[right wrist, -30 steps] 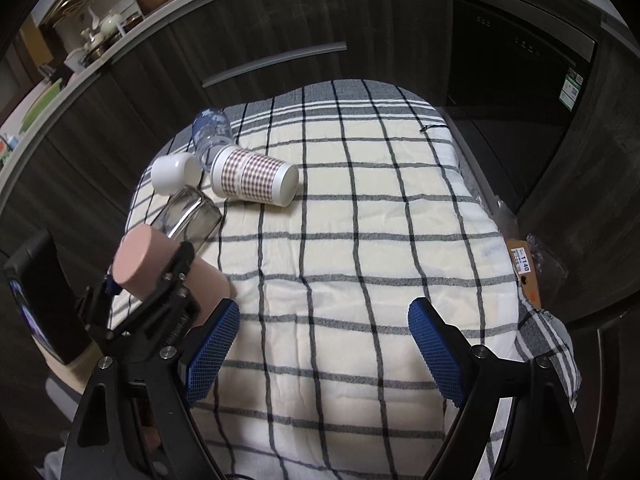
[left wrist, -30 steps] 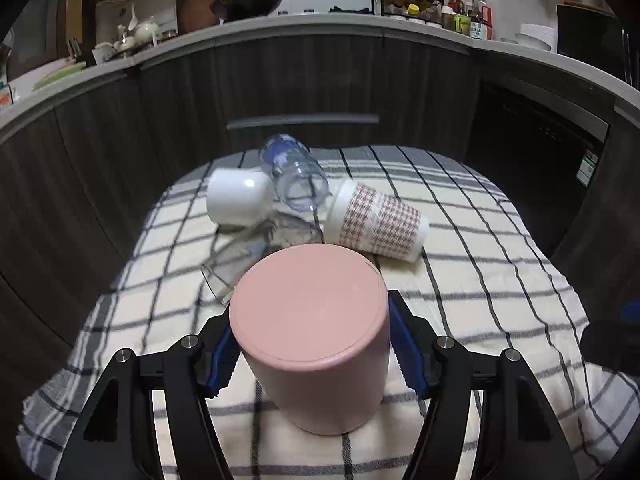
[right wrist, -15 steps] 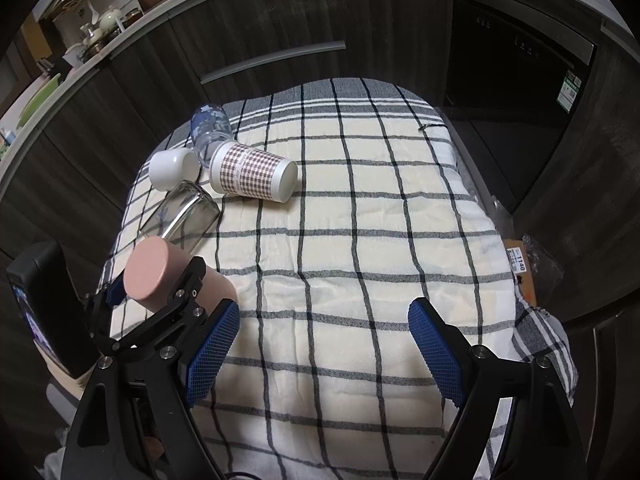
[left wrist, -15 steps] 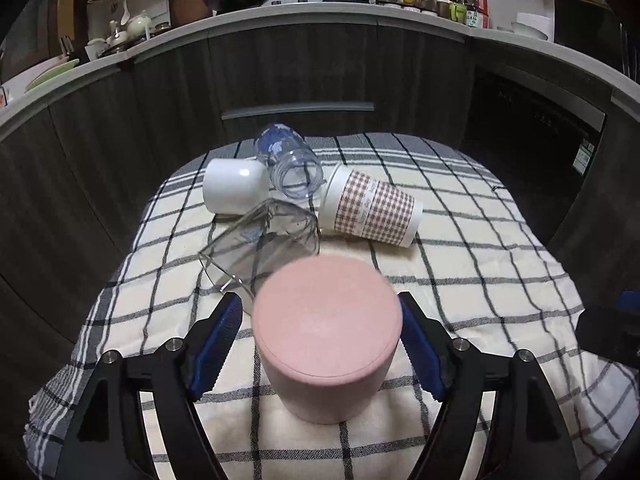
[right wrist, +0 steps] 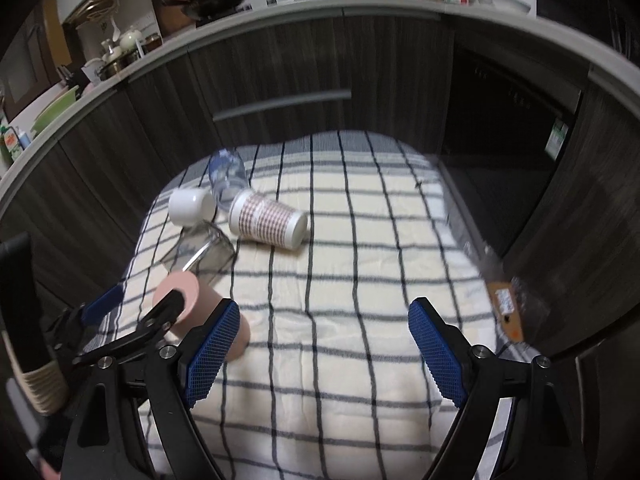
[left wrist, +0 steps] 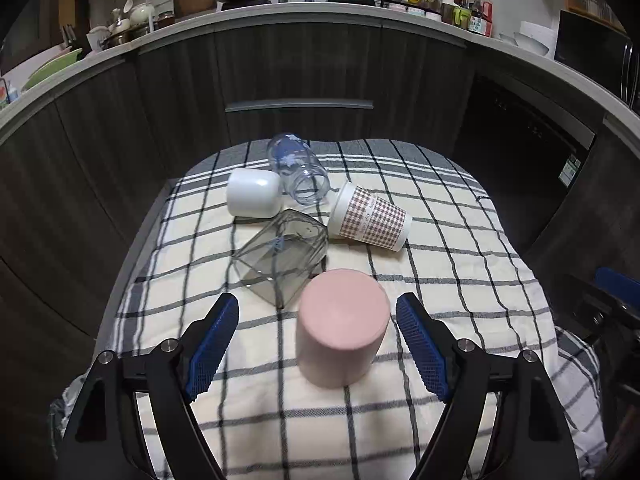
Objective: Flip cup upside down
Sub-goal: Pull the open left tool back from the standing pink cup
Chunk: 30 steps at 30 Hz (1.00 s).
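Observation:
A pink cup (left wrist: 342, 328) stands upside down on the checked cloth, base up; it also shows in the right wrist view (right wrist: 188, 300). My left gripper (left wrist: 318, 344) is open, its blue pads apart from the cup on both sides. My right gripper (right wrist: 324, 352) is open and empty over the cloth, to the right of the pink cup. Other cups lie on their sides behind: a clear square one (left wrist: 280, 256), a white one (left wrist: 252, 196), a checked paper one (left wrist: 370, 220) and a clear bottle-like one (left wrist: 298, 170).
The checked cloth (right wrist: 360, 264) covers a small table that ends close to dark cabinets (left wrist: 296, 76) behind and at both sides. A cardboard box (right wrist: 506, 312) lies on the floor at the right. The left gripper's body (right wrist: 120, 332) sits at the left of the right wrist view.
My left gripper has opened, let go of the pink cup and drawn back. The cup stays base up on the cloth. The right gripper's view has tilted up.

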{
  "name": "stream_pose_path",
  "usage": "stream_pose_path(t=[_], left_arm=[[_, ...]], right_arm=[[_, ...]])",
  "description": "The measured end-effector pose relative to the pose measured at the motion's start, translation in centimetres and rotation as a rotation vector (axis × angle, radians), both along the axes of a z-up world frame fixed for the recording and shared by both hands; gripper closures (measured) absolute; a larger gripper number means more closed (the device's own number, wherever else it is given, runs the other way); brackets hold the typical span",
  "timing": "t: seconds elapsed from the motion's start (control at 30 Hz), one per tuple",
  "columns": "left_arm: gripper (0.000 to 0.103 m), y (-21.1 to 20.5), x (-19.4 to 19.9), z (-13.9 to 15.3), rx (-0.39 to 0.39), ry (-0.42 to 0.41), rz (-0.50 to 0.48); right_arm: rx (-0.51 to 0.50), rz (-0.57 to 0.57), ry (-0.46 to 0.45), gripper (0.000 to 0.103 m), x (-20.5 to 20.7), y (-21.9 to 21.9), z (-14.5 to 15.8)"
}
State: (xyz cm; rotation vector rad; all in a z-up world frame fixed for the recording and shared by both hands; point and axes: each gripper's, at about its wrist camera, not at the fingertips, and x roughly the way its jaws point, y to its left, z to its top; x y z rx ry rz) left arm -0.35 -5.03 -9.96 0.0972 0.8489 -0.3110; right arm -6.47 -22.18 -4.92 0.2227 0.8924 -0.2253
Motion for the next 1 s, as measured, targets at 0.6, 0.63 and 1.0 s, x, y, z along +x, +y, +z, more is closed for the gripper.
stream_pose_path(t=[0.6, 0.63, 1.0], left_arm=[[0.016, 3.8, -2.8, 2.7, 0.004, 0.055, 0.062], [0.016, 3.9, -2.9, 2.8, 0.002, 0.053, 0.067], [0.012, 4.9, -3.6, 3.3, 0.008, 0.034, 0.092]], right_arm=[[-0.093, 0.017, -0.129, 0.017, -2.0, 3.1, 2.3], [-0.098, 0.017, -0.134, 0.016, -2.1, 3.3, 2.4], [-0.128, 0.011, -0.162, 0.013, -2.6, 4.0, 3.3]])
